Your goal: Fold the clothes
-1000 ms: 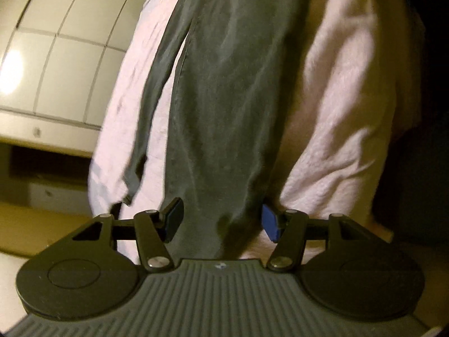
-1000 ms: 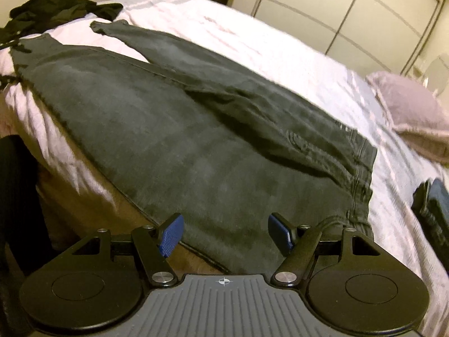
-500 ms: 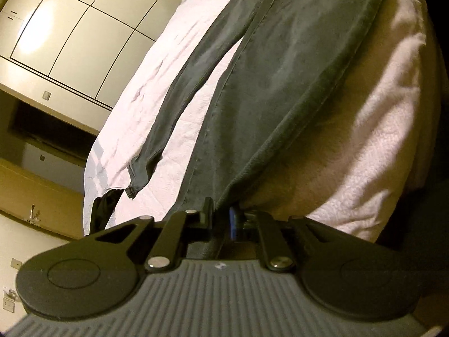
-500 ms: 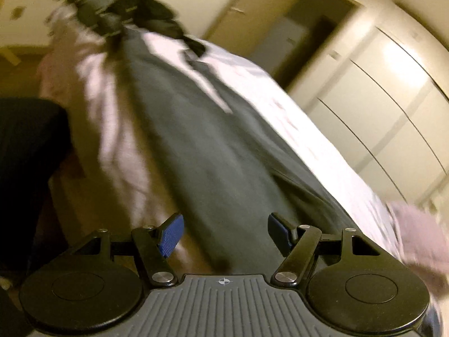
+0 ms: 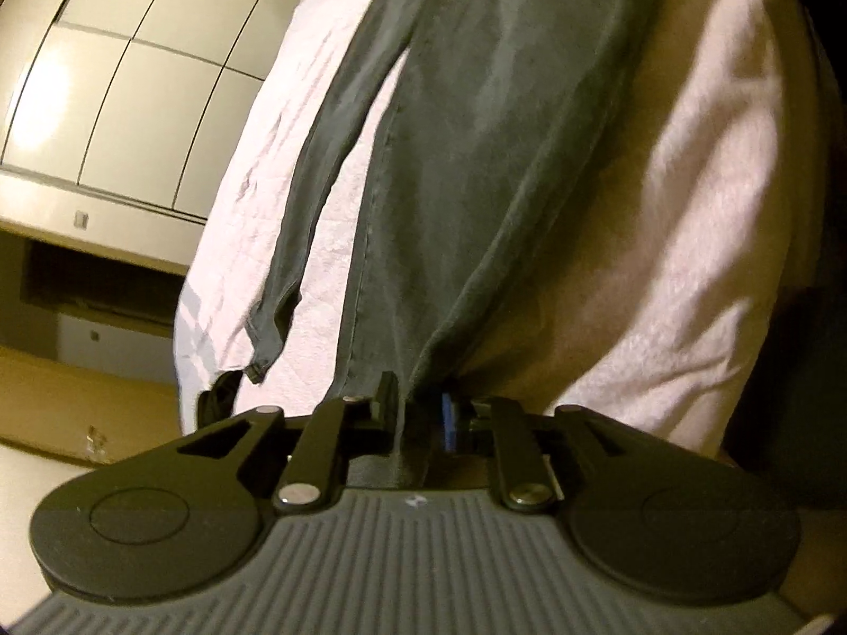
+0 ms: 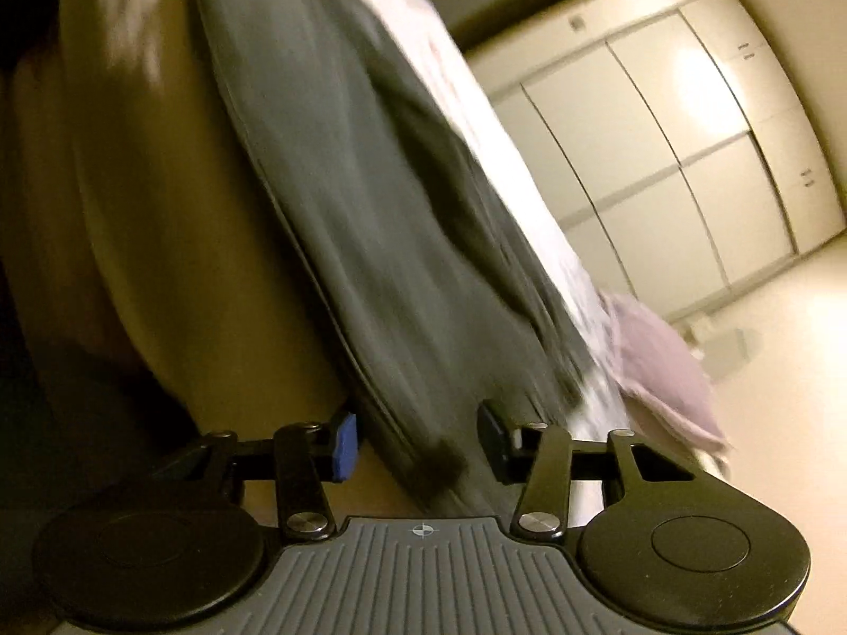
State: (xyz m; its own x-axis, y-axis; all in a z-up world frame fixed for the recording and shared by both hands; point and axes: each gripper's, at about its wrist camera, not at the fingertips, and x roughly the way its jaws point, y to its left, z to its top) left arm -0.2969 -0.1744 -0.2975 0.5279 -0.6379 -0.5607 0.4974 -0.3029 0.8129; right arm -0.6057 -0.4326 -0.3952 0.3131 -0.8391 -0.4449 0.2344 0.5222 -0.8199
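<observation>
We see the dark grey trousers [image 5: 476, 159] spread along the bed [image 5: 688, 211], over its pale pink cover, one leg hem at the near edge. The left gripper [image 5: 418, 413] has its fingers narrow, pinching that hem, and they are easing apart slightly with the cloth between them. In the blurred right wrist view the right gripper [image 6: 418, 439] is closing, its blue-padded fingers [image 6: 345, 447] apart on either side of the trousers' [image 6: 370, 211] near edge, not yet pressing it. A mauve pillow [image 6: 661, 365] lies to the right, with cream wardrobe doors [image 6: 688, 159] beyond.
</observation>
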